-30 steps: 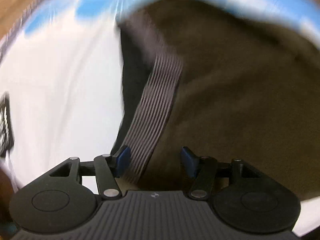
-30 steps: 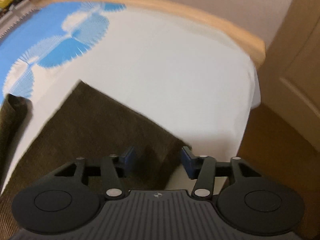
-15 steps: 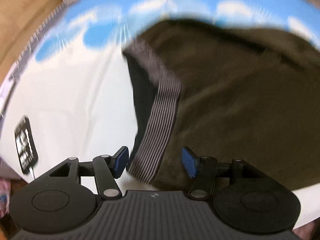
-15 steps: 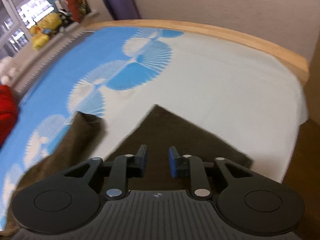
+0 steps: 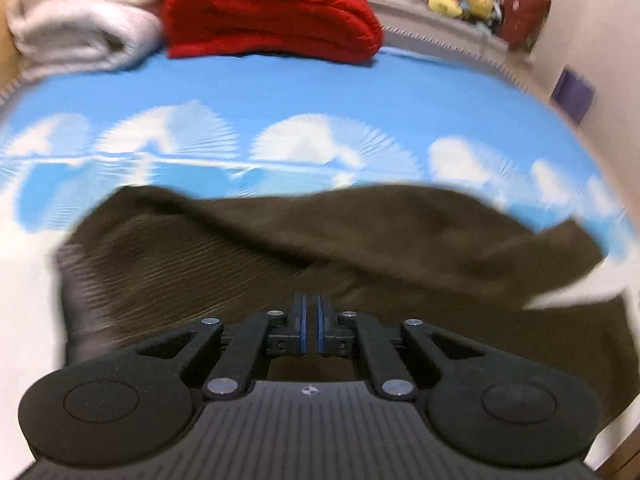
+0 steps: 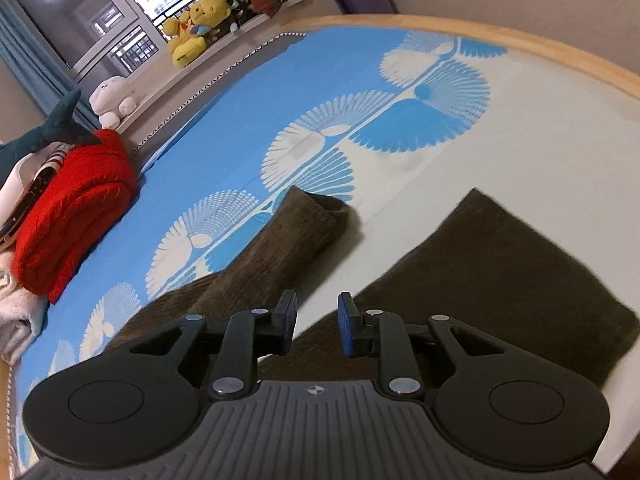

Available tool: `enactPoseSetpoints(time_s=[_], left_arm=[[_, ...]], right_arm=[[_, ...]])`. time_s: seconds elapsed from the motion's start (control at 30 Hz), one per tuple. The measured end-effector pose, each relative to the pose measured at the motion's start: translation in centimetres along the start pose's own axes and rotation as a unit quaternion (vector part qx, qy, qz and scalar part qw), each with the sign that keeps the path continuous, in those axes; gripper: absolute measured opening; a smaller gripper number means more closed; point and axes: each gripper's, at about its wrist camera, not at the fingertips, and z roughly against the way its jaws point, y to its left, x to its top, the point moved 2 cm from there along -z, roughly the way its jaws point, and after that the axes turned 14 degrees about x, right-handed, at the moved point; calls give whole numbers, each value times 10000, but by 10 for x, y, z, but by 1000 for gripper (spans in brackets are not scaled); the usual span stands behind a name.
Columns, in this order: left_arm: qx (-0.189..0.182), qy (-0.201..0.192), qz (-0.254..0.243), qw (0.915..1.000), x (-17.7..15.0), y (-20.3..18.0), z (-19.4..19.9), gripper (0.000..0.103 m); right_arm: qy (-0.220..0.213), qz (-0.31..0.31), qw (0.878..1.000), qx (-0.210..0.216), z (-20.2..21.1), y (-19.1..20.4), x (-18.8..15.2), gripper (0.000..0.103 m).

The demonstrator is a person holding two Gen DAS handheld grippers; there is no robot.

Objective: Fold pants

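the left hand-held gripper (image 5: 311, 330) was spread wide over the striped waistband a second ago; now its pads sit nearly together, a thin gap between them, and nothing visibly caught. the brown pants (image 5: 360, 256) lie just ahead of it on the bed (image 5: 280, 96), rumpled. the right hand-held gripper (image 6: 316, 328) has reopened to a narrow gap and holds nothing, both legs (image 6: 500, 264) stretching ahead of it. likely both have let go and the next fold needs a fresh grip.
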Motion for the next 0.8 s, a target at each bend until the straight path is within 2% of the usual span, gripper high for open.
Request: enactPoseSetpoints(time_s=[0.07,0.13,0.2,0.23,0.3,0.43,0.5,0.57,0.63,0.7,0.77,0.8], left_arm=[[-339,155,321,9988,17,-12,-21,13],[-473,279,516,9972,18,-22,-43,18],[-446,832,738,9928,15,-29,-74,20],[-539,978,868,9899,16,-30,-83,32],[-683,1238,974,9851,17,-37,-101,52],[-696,1545,1186,9784,20,-45,-133,54],[-702,1699,1365,9734,18,-47,-148,52],[-709,1748,1454,9712,20,-45,-152,44],[-590,1682,1465,9730,27,-47,-155,15],[-433,1660,1404,9751,34,-46,-150,9],[-415,1616,1445,9753,42,-46,-143,7],[-402,1544,1476,9761,47,-47,-138,7]], right_arm=[[44,-185,9998,27,-14,0,2,24],[106,-299,9995,53,-31,1,2,26],[178,-332,9993,48,-49,3,3,26],[222,-392,9990,48,-58,3,3,29],[294,-631,9975,86,-78,0,5,40],[337,-1059,9938,1,-118,-6,7,45],[390,-1219,9918,74,-135,-8,8,46],[455,-1207,9916,34,-149,-7,8,45],[428,-1071,9932,-153,-157,-4,10,41],[208,-1038,9930,-526,-155,-3,13,13],[-19,-1162,9916,-568,-149,-3,18,3],[-149,-1209,9911,-531,-144,-2,22,3]])
